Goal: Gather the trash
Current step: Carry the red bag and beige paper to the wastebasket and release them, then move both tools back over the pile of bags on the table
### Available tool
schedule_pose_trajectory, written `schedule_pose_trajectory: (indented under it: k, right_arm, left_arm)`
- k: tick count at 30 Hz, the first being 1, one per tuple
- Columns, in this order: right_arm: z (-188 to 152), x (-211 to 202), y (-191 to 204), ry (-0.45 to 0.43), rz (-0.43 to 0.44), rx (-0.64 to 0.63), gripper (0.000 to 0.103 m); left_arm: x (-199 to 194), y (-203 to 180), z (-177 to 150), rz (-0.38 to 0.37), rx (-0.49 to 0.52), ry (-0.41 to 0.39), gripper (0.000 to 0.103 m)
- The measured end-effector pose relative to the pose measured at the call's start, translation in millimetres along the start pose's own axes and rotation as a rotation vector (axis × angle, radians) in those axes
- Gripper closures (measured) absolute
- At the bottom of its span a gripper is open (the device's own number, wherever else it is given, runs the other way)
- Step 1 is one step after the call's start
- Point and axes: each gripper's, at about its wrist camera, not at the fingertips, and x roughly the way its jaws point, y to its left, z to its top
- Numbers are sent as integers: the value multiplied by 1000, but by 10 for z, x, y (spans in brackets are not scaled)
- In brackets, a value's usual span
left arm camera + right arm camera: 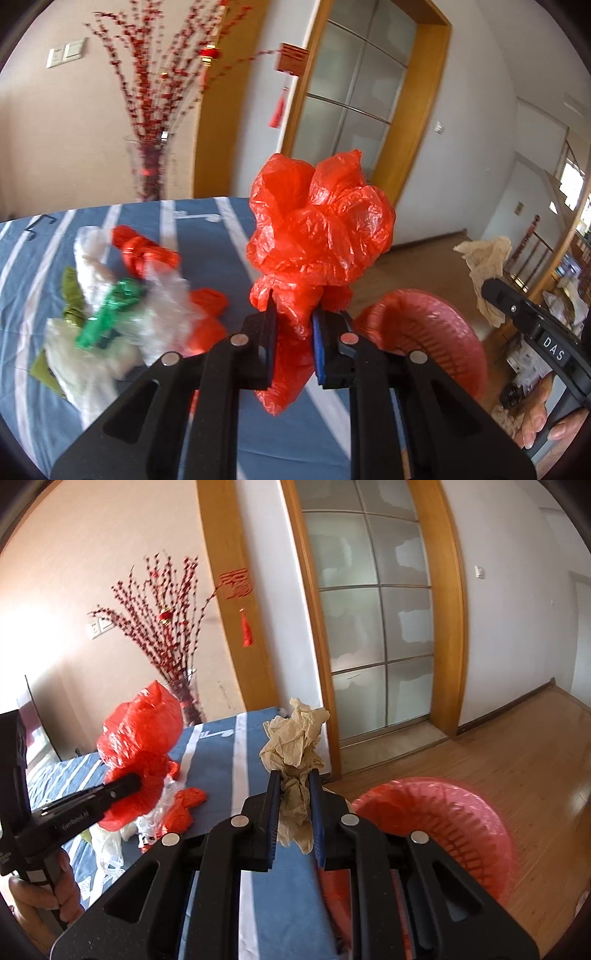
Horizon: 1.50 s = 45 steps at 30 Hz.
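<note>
Two grippers, each clamped on a piece of trash above the striped blue tablecloth (221,251).

Left gripper (293,314) has its jaws pinched on a crumpled red plastic bag (317,225), held up over the table edge; the right gripper (293,775) has its jaws closed on a wad of beige paper (293,738). A pink basket (443,819) sits just beside the table on the wooden floor, while more bags and wrappers (110,314) lie on the cloth.

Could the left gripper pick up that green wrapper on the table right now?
Probably not yet. The left gripper is shut on a red bag, so nothing else fits between its fingers. The green wrapper lies uncovered in the litter pile on the table; the bag must go first, perhaps into the pink basket.
</note>
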Motion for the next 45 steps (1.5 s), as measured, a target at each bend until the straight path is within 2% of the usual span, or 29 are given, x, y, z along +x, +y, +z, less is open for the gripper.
schedule_pose_trajectory:
  k: [15,33,35,38,42,45]
  right_arm:
    - [-65,-286,-569,-45,-82,86,87]
    - [-137,-350,-1065,-49,-150,173,87]
    - [-145,-316,-1114,-42,-153,186,87]
    - [-161,-247,-1215,-27,-153,217,85]
    - [-212,-152,-1349,-4,-160,252,69]
    - [-266,-114,-1368,15,-175,246,64]
  left_arm:
    - [339,-845,-228,-137,85,84,86]
    - [742,-1566,-483,-253,137,185,85]
    - [803,-1605,-495,-263,133,198,83]
    - [914,-1647,-522,-258,122,216,75]
    - [1038,-1679,-575,-244,120,241,64]
    - [1094,-1609,-602,-222,114,254,59]
